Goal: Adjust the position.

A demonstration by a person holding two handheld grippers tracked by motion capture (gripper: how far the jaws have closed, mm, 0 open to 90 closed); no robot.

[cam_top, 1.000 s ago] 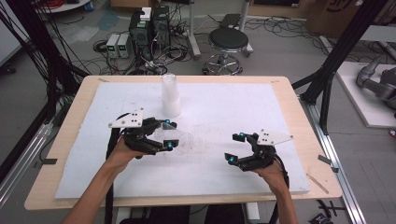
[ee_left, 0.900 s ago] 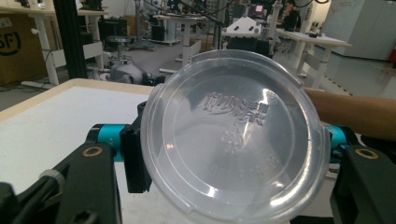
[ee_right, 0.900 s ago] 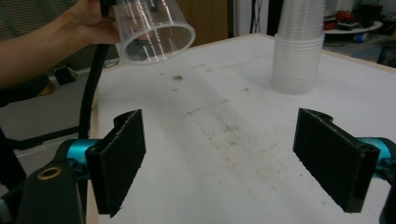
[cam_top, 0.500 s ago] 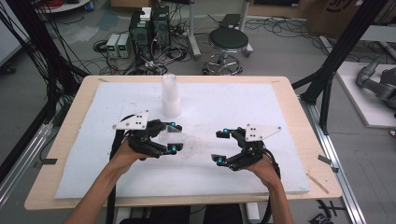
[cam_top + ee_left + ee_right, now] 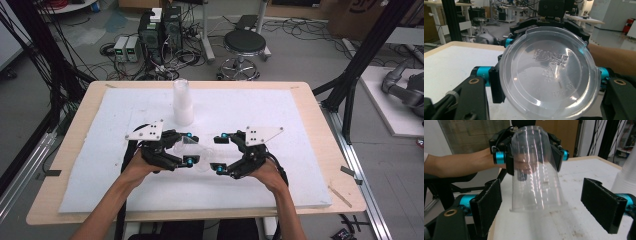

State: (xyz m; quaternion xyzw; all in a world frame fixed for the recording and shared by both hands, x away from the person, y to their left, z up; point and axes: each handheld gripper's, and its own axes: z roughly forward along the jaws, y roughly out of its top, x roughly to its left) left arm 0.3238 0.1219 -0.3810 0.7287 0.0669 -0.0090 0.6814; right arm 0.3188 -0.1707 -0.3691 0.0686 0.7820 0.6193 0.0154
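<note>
We have a clear plastic cup point(image 5: 196, 151) held just above the white mat point(image 5: 300, 130) in the middle of the counter point(image 5: 325, 145), lying roughly level, its base clamped between the jaws of the left hand-held gripper point(image 5: 190, 148) and its open rim pointing toward the right hand-held gripper point(image 5: 220, 152). In the right gripper view the cup point(image 5: 536, 170) flares toward us, its rim low against the mat, and the right jaws stand apart on either side of it with clear gaps, pressing on nothing. The left gripper view looks at the cup's embossed base point(image 5: 549, 72), pinched at both sides. We judge the step in hand to be a handover or a two-sided grip, so we should centre the right jaws on the rim, come in straight along the cup's axis, and close gently: thin plastic like this will probably buckle or spring out if squeezed hard or off-centre. We should keep the left grip steady until the right one has bitten. A stack of cups point(image 5: 183, 102) stands upright farther back on the mat, well apart.
</note>
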